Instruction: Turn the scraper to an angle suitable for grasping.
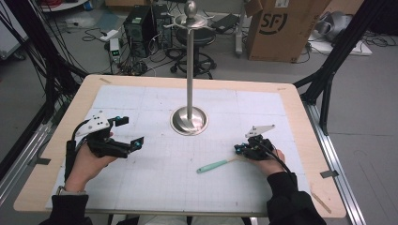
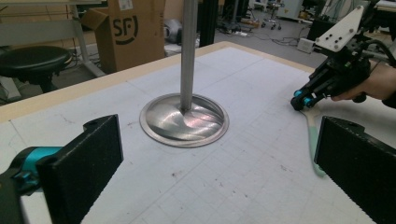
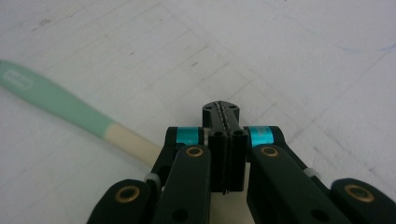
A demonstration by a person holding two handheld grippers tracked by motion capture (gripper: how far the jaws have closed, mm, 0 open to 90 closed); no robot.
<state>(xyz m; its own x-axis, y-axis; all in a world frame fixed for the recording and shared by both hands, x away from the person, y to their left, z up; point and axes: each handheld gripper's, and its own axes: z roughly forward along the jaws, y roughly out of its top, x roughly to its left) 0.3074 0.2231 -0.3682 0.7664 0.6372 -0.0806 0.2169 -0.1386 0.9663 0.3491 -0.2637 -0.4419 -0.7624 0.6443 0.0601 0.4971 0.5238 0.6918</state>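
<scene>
Utensil: a long utensil point(image 1: 217, 164) with a mint-green handle and a cream-coloured far part lay flat on the table's white gridded mat, nearer the person than the metal stand and to that stand's right; what its working end was could not be told.
Utensil and right tool: in the high view the cream end ran up to the tip of the right tool point(image 1: 239, 149), and the green handle pointed away from it toward the middle of the mat; in the right gripper view the utensil point(image 3: 60, 105) passed under the left side of that tool point(image 3: 223, 112) and not between its jaws.
Right tool: clenched, its two jaws pressed flat together with nothing between them, held low over the mat by the person's right hand point(image 1: 268, 165).
Left tool: released, its jaws standing wide apart and empty point(image 2: 219, 163), held by the left hand point(image 1: 87, 161) to the stand's left and well apart from the utensil.
Stand: a metal stand point(image 1: 189, 70) with a round dished base and a thin upright pole stood about mid-mat, just beyond the utensil.
Table: a pale wooden table point(image 1: 70, 122) carried the mat, the stand and the utensil.
Behind the stand: a cardboard box point(image 1: 281, 28) and a black stool point(image 1: 199, 40) stood on the floor past the table.
</scene>
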